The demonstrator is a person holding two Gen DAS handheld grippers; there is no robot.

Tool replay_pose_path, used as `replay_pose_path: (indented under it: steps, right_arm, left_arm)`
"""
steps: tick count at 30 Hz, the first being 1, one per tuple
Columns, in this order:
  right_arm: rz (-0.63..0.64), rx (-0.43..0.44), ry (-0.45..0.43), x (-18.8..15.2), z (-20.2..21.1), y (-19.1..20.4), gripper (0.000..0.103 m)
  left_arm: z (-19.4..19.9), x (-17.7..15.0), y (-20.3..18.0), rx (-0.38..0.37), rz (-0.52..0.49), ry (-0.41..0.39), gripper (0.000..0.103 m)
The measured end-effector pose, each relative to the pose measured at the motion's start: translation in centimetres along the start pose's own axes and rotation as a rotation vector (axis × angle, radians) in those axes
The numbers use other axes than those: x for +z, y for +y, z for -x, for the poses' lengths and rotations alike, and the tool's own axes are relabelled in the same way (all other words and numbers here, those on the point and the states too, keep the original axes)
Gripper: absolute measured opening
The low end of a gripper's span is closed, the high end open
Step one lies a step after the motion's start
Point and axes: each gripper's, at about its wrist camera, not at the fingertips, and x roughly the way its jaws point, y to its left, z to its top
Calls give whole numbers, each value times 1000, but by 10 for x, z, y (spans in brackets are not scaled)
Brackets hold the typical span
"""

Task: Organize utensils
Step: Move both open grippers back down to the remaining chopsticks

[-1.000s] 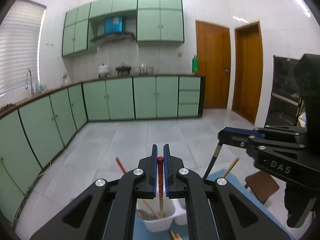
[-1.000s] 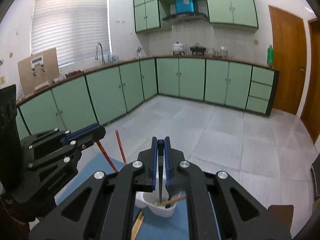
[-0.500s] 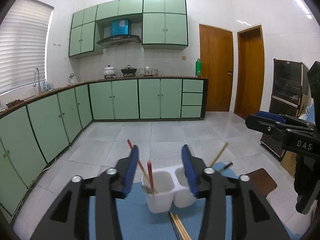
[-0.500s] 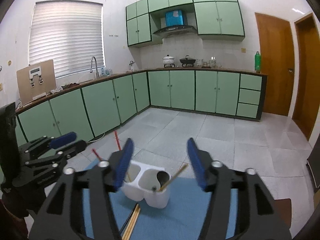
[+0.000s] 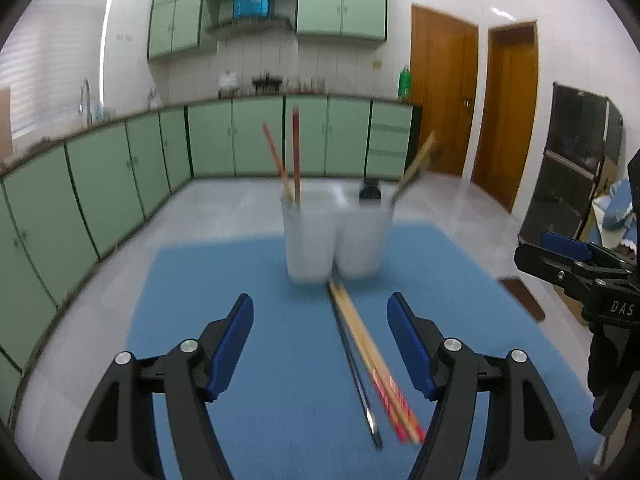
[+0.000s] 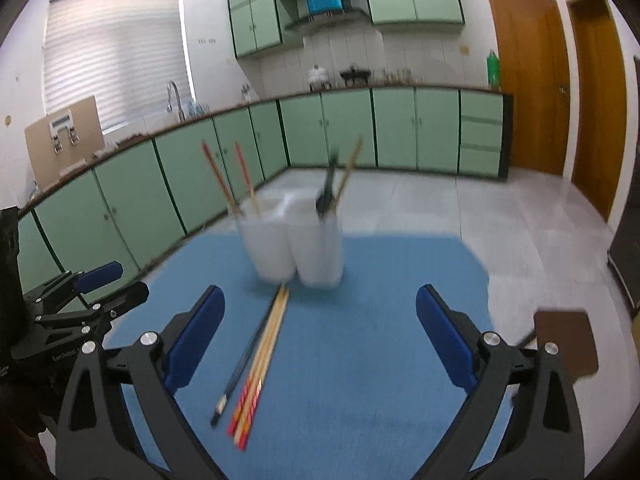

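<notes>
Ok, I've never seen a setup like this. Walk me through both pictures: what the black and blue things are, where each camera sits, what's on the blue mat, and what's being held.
There is no robot here. A person carries a hand-held gripper in each hand, and each gripper has a wide-angle camera looking forward along its two fingers.

The black arms with blue pads at the bottom of the left wrist view are the left gripper; its neighbour shows at the right edge. In the right wrist view they are the right gripper.

On the blue mat stands a white two-cup holder. One cup holds two red chopsticks; the other holds a tan chopstick and a dark one. Several loose chopsticks, dark, tan and red-ended, lie flat in front of it.

Nothing is held. Both sets of jaws are opening, with nothing between them.
</notes>
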Motion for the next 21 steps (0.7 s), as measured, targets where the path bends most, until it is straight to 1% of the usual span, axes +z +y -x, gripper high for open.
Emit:
replay_pose_path:
  steps: [3, 5, 7, 10, 12, 16, 21]
  right_arm:
    - [-15, 1, 68, -29, -9, 4, 94]
    - [-15, 0, 103, -42, -14, 8, 94]
    - [-7, -8, 132, -56, -19, 14, 94]
    - [-9, 4, 175, -72, -24, 20, 94]
    - [5, -1, 203, -84, -27, 26, 94]
    - [28, 7, 261, -104, -32, 34, 94]
    - [47, -5, 304, -118, -37, 38, 94]
  left_arm:
    - [-10, -26, 3, 15, 18, 69, 68]
    - [-16, -41, 4, 19, 30, 106, 68]
    - [-20, -51, 3, 24, 34, 131, 68]
    - [-25, -67, 3, 23, 42, 169, 68]
    - [-29, -77, 2, 34, 31, 201, 68]
    - [-34, -90, 2, 42, 25, 246, 68]
    - [-40, -99, 2, 46, 22, 279, 68]
